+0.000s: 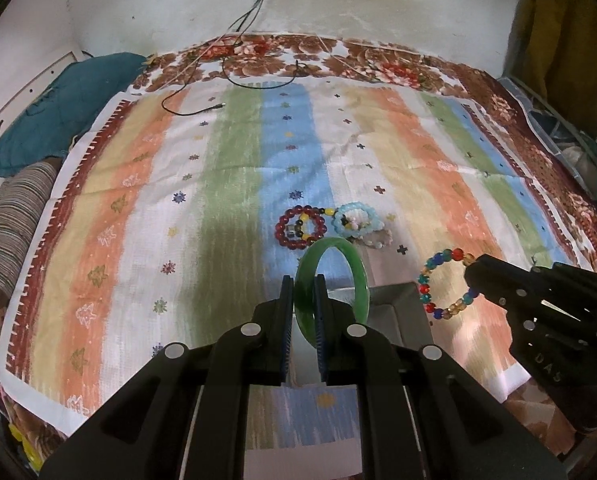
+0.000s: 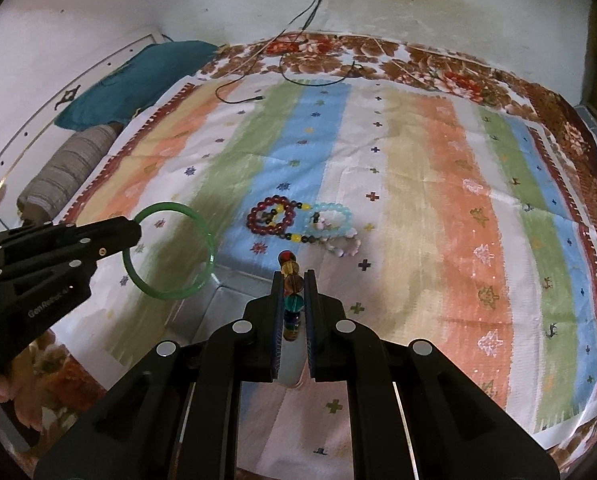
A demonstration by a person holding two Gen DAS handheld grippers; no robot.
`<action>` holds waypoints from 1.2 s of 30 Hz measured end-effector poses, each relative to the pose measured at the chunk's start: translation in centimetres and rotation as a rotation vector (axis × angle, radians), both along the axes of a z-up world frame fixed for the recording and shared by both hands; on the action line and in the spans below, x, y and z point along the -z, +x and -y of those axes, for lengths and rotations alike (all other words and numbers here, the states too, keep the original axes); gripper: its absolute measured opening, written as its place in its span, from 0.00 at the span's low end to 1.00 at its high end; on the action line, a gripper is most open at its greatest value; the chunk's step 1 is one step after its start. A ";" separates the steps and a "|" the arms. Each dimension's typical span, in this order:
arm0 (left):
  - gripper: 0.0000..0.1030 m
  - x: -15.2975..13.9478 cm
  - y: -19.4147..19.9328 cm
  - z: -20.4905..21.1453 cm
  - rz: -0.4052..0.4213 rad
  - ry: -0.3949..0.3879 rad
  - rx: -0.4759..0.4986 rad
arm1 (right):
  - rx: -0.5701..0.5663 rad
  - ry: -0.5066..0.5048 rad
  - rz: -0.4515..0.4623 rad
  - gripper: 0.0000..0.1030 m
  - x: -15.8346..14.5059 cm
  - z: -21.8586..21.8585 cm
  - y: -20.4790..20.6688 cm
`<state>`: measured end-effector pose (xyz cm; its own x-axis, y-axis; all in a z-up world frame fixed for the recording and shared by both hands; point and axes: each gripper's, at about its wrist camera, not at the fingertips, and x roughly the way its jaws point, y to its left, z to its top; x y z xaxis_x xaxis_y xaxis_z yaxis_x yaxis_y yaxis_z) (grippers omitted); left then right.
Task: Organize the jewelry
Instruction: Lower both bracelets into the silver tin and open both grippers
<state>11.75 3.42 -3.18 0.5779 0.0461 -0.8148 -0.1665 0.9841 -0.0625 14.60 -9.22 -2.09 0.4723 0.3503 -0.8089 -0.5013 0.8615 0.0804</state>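
Clamping one green bangle (image 1: 332, 280) in left claw (image 1: 303, 294), right claw (image 2: 292, 290) pinching one multicolour bracelet (image 2: 291, 280)

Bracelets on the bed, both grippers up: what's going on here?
A person is sorting jewelry with two handheld grippers. The left gripper is shut on a green bangle, held up on edge. The right gripper is shut on a multicolored bead bracelet. Both hang near a gray open box on the striped cloth. A dark red bead bracelet and a light blue bead bracelet lie on the cloth beyond.
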 end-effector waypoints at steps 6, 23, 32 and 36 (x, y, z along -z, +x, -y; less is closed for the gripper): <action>0.09 0.5 -0.1 0.5 -0.021 0.020 0.011 | -0.025 0.002 -0.034 0.10 0.4 -0.3 0.0; 0.50 1.6 1.4 -2.0 -0.079 -0.042 -0.078 | 0.051 -0.004 -0.081 0.52 1.4 0.8 2.3; 0.58 2.8 4.3 -2.7 -0.102 0.000 -0.108 | 0.077 -0.009 -0.101 0.66 2.0 0.6 4.5; 0.58 4.2 5.6 -3.0 -0.148 0.001 -0.099 | 0.091 -0.010 -0.131 0.70 3.0 0.2 5.9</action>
